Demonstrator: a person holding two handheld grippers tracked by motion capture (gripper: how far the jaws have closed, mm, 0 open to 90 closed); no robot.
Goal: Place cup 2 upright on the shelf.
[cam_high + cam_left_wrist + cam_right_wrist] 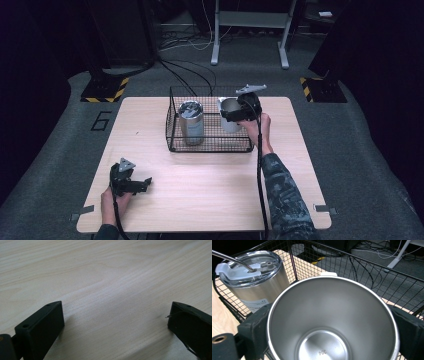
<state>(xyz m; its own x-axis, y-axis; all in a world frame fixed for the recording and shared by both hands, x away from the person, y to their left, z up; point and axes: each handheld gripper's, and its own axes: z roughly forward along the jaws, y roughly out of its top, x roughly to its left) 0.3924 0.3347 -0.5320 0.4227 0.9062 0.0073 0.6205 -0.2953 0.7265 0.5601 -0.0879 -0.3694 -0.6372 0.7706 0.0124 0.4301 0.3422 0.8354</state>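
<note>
Right gripper [231, 114]: jaws clamped around open steel cup [229, 113], at wire basket's [172, 131] right end.
Lidded tumbler [191, 122]: upright, basket's left half.
Left gripper [145, 183]: jaws spread, empty, near tabletop's [210, 190] front-left corner.

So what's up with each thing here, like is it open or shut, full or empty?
Open cup: no lid, empty inside, clamped between the right gripper's jaws at the wire basket.
Lidded cup: upright in the basket, clear lid on, straw in the lid.
Wire basket: on the table, open top.
Right gripper: shut on the open cup.
Left gripper: jaws wide open, holding nothing, low over the table.
</note>
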